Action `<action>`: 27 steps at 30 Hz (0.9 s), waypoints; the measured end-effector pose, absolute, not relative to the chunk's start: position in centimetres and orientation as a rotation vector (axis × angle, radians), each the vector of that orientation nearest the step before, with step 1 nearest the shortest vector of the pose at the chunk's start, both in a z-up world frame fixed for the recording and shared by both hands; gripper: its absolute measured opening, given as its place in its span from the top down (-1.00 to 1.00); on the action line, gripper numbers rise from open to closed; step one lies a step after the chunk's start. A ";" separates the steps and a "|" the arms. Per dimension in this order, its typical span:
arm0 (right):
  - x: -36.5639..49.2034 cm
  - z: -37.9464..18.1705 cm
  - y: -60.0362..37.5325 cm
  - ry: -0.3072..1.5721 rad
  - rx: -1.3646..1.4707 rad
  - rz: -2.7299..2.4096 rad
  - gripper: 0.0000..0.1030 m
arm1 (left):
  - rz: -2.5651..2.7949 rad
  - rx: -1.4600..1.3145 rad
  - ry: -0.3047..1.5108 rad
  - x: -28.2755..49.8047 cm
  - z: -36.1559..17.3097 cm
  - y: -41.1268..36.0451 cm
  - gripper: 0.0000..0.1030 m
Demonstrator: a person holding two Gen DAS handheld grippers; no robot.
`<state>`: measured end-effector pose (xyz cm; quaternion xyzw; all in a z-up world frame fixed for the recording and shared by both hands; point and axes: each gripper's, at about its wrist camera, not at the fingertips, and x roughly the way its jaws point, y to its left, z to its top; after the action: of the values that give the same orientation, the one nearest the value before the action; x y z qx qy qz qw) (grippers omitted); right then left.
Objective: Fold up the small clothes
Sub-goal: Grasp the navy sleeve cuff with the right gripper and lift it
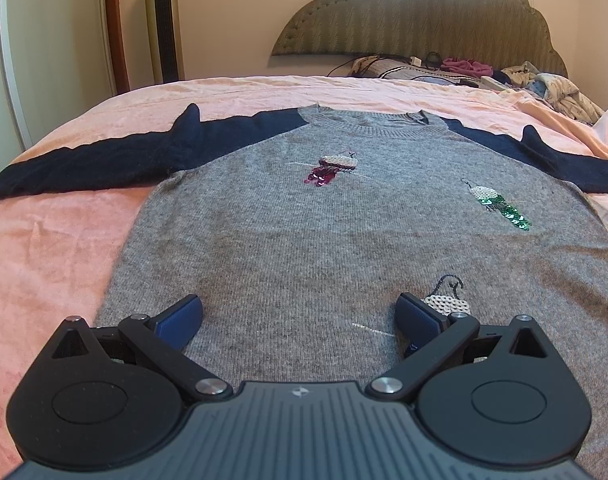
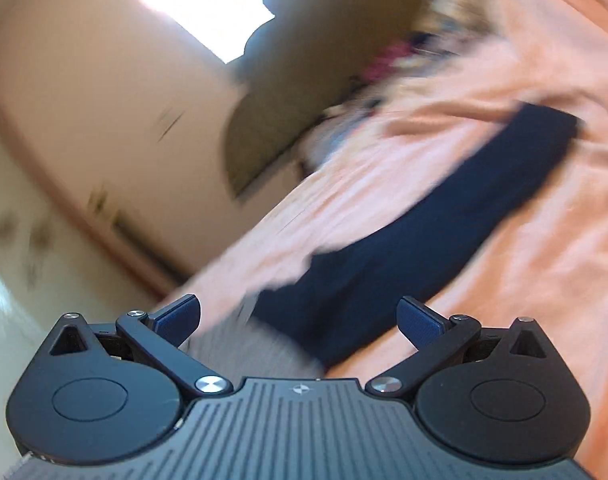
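Plainly, the small grey knit sweater with navy sleeves lies flat, front up and sleeves spread, on the peach bedsheet, probably so its edges can be reached for folding. The left gripper hovers over the hem, jaws wide apart. The right gripper, equally spread and empty, faces a navy sleeve in a blurred view.

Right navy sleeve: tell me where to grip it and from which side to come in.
Grip the navy sleeve at its cuff end, coming from the outer side over the pink bedsheet. It lies flat and straight away from the grey sweater, so the free cuff probably lifts easiest for folding inward. The right gripper is open above it.
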<state>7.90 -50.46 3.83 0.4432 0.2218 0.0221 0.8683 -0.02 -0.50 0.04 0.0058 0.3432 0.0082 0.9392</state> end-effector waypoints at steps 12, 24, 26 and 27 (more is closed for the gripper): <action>14.2 -2.1 -59.5 0.449 1.059 -0.254 -0.47 | 0.016 0.010 0.700 0.0 0.0 -0.5 -1.00; 15.7 6.3 -48.5 0.367 0.721 -0.015 0.73 | 0.007 -0.011 0.695 0.0 0.1 -0.4 -1.00; 16.0 7.8 -42.6 0.379 0.657 0.144 0.73 | 0.005 -0.015 0.694 0.0 0.1 -0.2 -1.00; 16.2 8.1 -39.9 0.384 0.633 0.209 0.73 | 0.005 -0.015 0.694 -0.1 0.1 -0.2 -1.00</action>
<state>16.16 -39.93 8.13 0.3086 0.1875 0.1018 0.9269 -0.06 -0.23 0.05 -0.0075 0.3400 0.0024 0.9404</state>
